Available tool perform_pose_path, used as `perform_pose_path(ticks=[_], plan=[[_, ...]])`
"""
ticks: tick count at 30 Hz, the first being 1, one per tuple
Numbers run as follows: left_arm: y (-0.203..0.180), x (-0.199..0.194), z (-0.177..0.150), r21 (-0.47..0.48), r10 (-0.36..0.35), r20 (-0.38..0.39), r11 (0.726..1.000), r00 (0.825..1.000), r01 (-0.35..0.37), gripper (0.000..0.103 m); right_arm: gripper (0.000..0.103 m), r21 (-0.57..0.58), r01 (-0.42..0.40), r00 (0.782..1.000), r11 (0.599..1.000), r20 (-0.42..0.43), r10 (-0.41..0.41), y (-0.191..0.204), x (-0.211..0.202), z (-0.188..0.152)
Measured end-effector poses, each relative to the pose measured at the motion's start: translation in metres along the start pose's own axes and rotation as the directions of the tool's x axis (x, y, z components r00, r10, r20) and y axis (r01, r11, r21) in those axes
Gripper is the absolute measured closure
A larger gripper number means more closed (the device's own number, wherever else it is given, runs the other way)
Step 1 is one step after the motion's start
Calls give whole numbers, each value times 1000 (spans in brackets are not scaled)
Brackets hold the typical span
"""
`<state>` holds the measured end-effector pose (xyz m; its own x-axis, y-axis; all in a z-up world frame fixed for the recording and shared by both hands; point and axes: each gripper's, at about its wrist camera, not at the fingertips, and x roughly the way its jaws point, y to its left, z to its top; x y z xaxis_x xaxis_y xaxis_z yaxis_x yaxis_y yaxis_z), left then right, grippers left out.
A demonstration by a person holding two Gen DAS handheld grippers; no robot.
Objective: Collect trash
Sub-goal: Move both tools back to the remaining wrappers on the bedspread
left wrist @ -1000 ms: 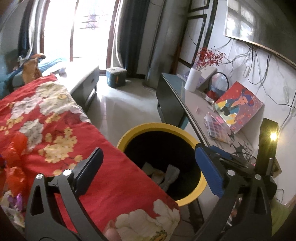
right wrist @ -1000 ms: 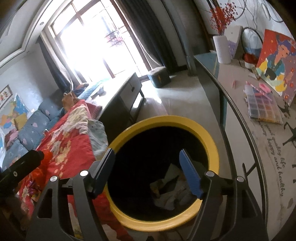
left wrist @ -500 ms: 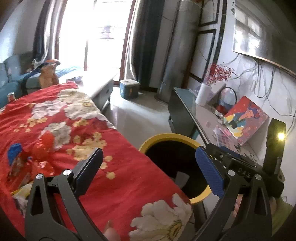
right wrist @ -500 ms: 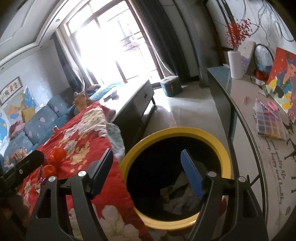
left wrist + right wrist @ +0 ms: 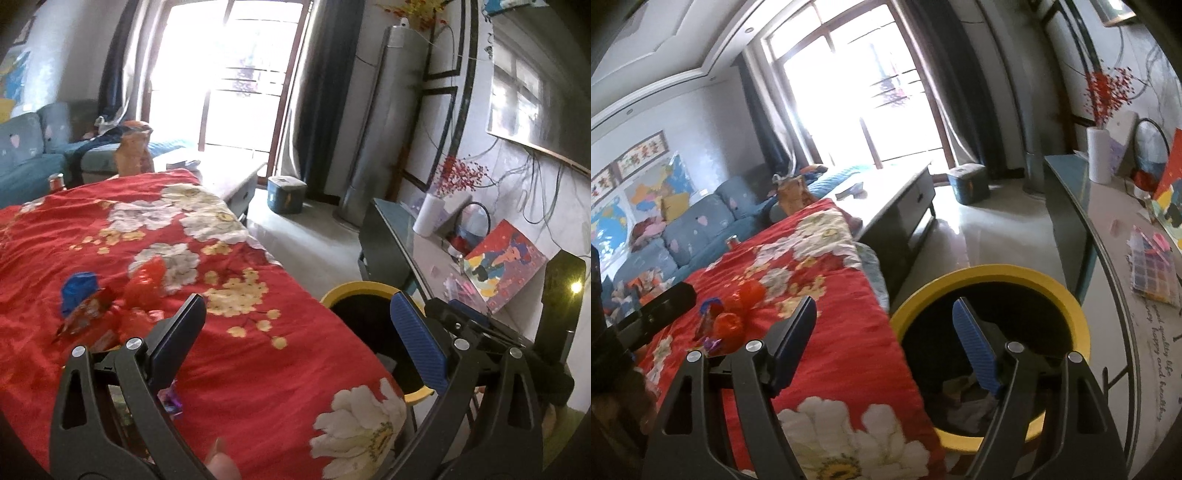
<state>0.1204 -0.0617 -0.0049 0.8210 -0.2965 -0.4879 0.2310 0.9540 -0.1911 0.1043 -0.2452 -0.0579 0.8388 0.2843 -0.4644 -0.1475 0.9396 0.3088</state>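
A yellow-rimmed black trash bin stands at the end of a table under a red flowered cloth; crumpled paper lies inside it. The bin also shows in the left wrist view. Crumpled red wrappers, a blue wrapper and a small purple wrapper lie on the cloth; they show in the right wrist view too. My left gripper is open and empty above the cloth's near end. My right gripper is open and empty over the cloth edge and bin rim.
A dark glass-topped side table with a white vase, a painting and a bead box runs along the right wall. A low grey cabinet, a blue sofa and a blue box on the floor lie beyond.
Both grippers have pulled back and tilted up from the bin toward the table. The bin now sits lower right in both views and the wrappers on the cloth have come into view.
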Motion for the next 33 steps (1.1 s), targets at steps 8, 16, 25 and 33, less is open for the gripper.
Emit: perform_pose_path(ticks=[8, 16, 25, 33], plan=[[25, -15, -4, -47, 39, 17, 998, 999, -38, 11, 28, -57, -45, 999, 997, -21, 43, 28, 2, -5], [51, -29, -10, -91, 87, 25, 992, 996, -84, 11, 27, -108, -95, 995, 990, -53, 89, 57, 6, -13], [85, -43, -11, -154, 143, 43, 979, 989, -135, 11, 27, -157, -159, 985, 975, -98, 145, 92, 15, -20], [121, -56, -14, -225, 197, 47, 957, 979, -182, 11, 27, -184, -208, 973, 961, -137, 185, 119, 27, -22]])
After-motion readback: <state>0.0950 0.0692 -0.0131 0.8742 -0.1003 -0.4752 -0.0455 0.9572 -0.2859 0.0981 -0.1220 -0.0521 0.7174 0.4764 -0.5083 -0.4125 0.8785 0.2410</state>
